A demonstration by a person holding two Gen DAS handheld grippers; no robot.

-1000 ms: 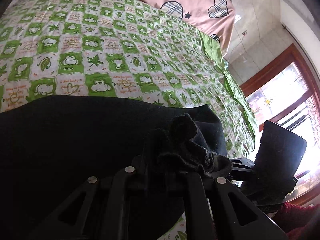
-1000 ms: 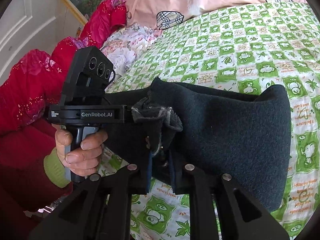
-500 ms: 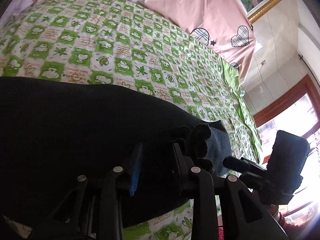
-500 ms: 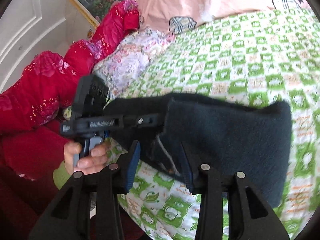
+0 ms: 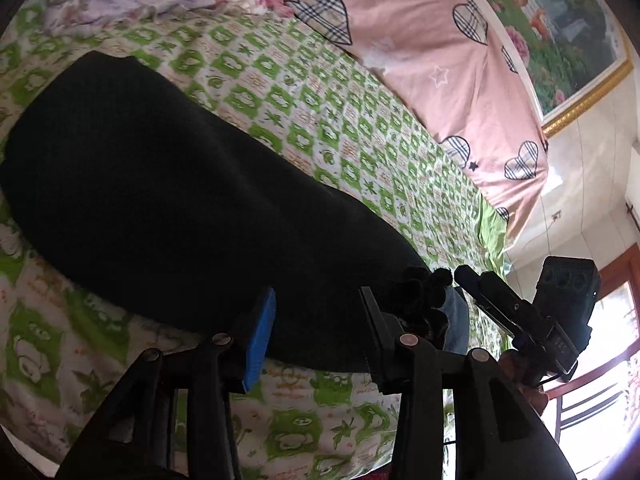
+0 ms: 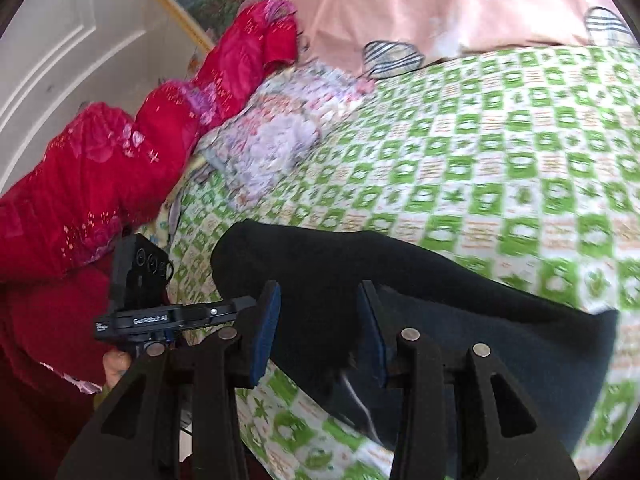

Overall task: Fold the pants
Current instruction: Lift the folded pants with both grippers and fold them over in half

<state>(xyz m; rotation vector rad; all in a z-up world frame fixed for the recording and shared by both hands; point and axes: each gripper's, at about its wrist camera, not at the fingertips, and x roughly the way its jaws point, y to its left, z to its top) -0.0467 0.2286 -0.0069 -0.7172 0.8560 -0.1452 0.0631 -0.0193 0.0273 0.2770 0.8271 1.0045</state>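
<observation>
The dark folded pants [image 5: 180, 192] lie flat on the green-and-white checked bedspread [image 5: 360, 128]; they also show in the right wrist view [image 6: 400, 280]. My left gripper [image 5: 316, 320] is open, its blue-padded fingers apart over the near edge of the pants, holding nothing. My right gripper [image 6: 320, 320] is open too, its fingers apart over the pants' near edge. Each gripper shows in the other's view, the right one [image 5: 532, 320] and the left one [image 6: 160, 316], both hand-held at the bed's front edge.
A pink quilt with plaid hearts [image 5: 420, 60] lies at the far side of the bed. A floral cloth pile [image 6: 272, 140] and red garments [image 6: 120, 160] sit at the left. A framed painting [image 5: 560, 20] hangs on the wall, and a window [image 5: 600, 360] is at the right.
Both grippers were shut on bunched pant fabric a second ago. They have opened and let go, and the pants now lie flat. Both grippers have drawn back towards the bed's edge.
</observation>
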